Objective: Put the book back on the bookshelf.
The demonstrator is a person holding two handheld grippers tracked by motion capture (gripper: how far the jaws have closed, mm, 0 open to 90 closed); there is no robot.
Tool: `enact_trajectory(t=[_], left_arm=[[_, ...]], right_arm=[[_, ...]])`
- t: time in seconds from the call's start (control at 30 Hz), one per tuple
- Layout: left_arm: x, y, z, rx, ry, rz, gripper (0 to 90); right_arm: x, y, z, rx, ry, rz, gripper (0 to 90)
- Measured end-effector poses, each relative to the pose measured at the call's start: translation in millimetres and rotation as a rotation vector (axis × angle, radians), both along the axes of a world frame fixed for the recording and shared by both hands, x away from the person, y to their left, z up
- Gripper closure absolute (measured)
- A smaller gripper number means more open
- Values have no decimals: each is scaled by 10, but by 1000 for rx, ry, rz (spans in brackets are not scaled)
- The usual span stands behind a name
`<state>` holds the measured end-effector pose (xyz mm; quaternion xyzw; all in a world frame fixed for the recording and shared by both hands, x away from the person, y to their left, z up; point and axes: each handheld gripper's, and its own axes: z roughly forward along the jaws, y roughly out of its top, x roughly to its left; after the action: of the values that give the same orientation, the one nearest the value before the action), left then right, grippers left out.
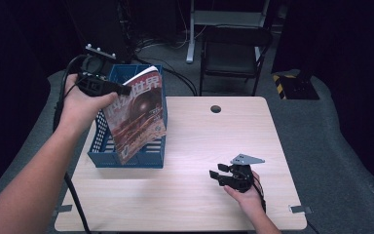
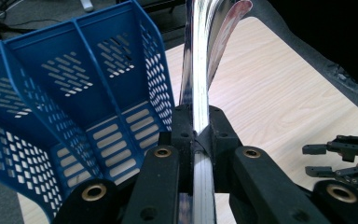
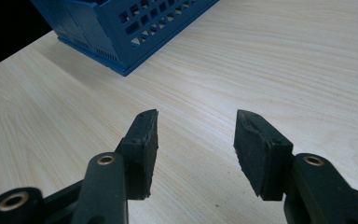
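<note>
My left gripper (image 1: pixel 121 89) is shut on the upper left edge of a glossy magazine (image 1: pixel 137 114) with a red-brown cover, held upright and tilted over the blue perforated basket (image 1: pixel 126 160). In the left gripper view the magazine's edge (image 2: pixel 200 70) runs up between the closed jaws, with the basket's dividers (image 2: pixel 51 93) to the left. My right gripper (image 1: pixel 215 170) rests low over the table's right front, jaws apart with nothing between them; its own view shows bare wood between the pads (image 3: pixel 144 149).
The light wood table (image 1: pixel 199 141) has a round cable hole (image 1: pixel 215 108) near its back edge. A dark chair (image 1: pixel 233 56) stands behind the table. A black cable (image 1: pixel 73 195) trails down from the left gripper along the table's left side.
</note>
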<state>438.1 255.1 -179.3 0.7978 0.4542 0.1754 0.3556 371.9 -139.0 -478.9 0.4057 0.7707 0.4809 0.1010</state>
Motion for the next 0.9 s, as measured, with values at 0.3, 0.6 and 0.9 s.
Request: enact_trajectory(t=[0.3, 0.6, 0.9], left_arm=[[9, 114, 10, -21, -17, 52, 840], [12, 283, 37, -8, -4, 74, 840], [18, 415, 36, -11, -5, 114, 841]], right_arm=[[0, 0, -1, 0, 2, 0, 494], [-4, 7, -4, 1, 4, -2, 494], [-9, 16, -9, 6, 10, -1, 494]])
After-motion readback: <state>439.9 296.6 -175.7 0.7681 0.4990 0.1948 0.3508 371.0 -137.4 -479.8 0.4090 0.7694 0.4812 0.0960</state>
